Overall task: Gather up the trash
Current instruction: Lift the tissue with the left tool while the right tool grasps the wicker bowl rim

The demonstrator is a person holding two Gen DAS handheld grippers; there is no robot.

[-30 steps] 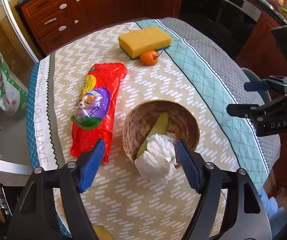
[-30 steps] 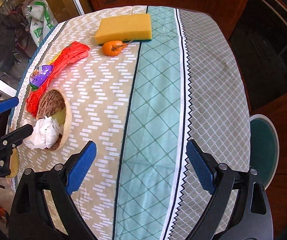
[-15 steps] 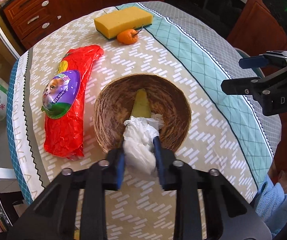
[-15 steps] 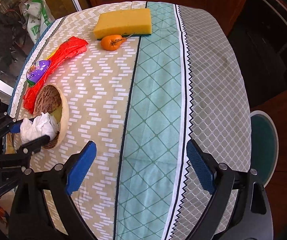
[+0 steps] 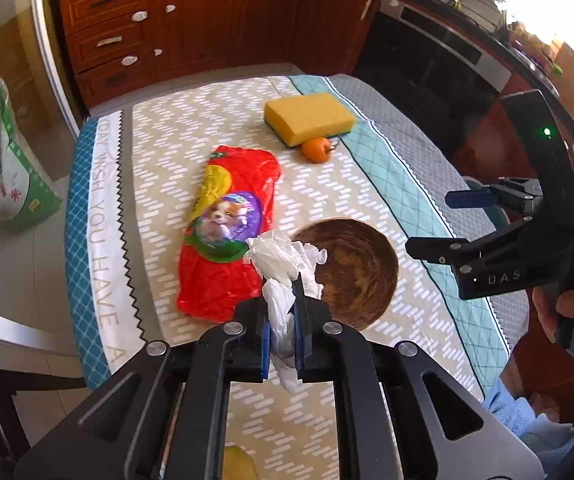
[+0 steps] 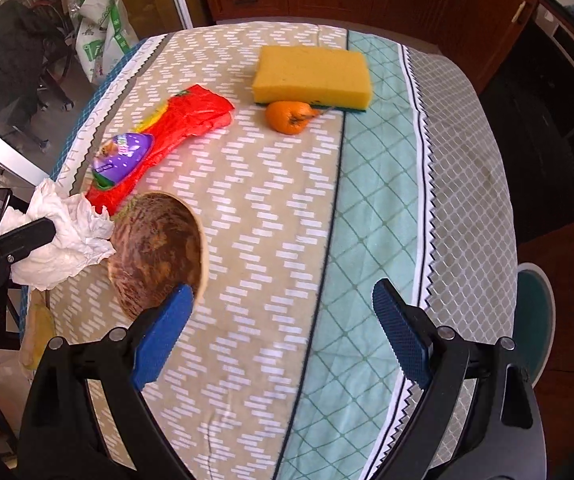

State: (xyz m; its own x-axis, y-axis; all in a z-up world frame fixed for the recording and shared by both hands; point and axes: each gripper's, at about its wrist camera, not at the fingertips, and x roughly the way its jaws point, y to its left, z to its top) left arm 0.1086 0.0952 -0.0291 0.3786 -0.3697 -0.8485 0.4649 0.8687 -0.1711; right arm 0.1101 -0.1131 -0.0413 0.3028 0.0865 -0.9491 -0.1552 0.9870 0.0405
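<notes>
My left gripper [image 5: 283, 300] is shut on a crumpled white tissue [image 5: 283, 264] and holds it above the table, beside the near-left rim of a brown wooden bowl [image 5: 357, 272]. In the right wrist view the tissue [image 6: 63, 236] hangs at the left beside the bowl [image 6: 159, 252]. A red snack wrapper [image 5: 227, 224] with a purple dog label lies flat left of the bowl. My right gripper [image 6: 283, 328] is open and empty above the tablecloth near the bowl; it also shows in the left wrist view [image 5: 447, 224].
A yellow sponge [image 5: 309, 118] and a small orange fruit [image 5: 317, 150] lie at the far side of the table. A yellow object [image 5: 239, 464] lies at the near table edge. Wooden cabinets [image 5: 207, 20] stand behind. A green-white bag [image 5: 3, 168] sits on the floor left.
My left gripper shut on the tissue and lifted it out of the bowl, back and up. The yellow-green item earlier in the bowl no longer shows. The right gripper stayed open and shifted toward the bowl.
</notes>
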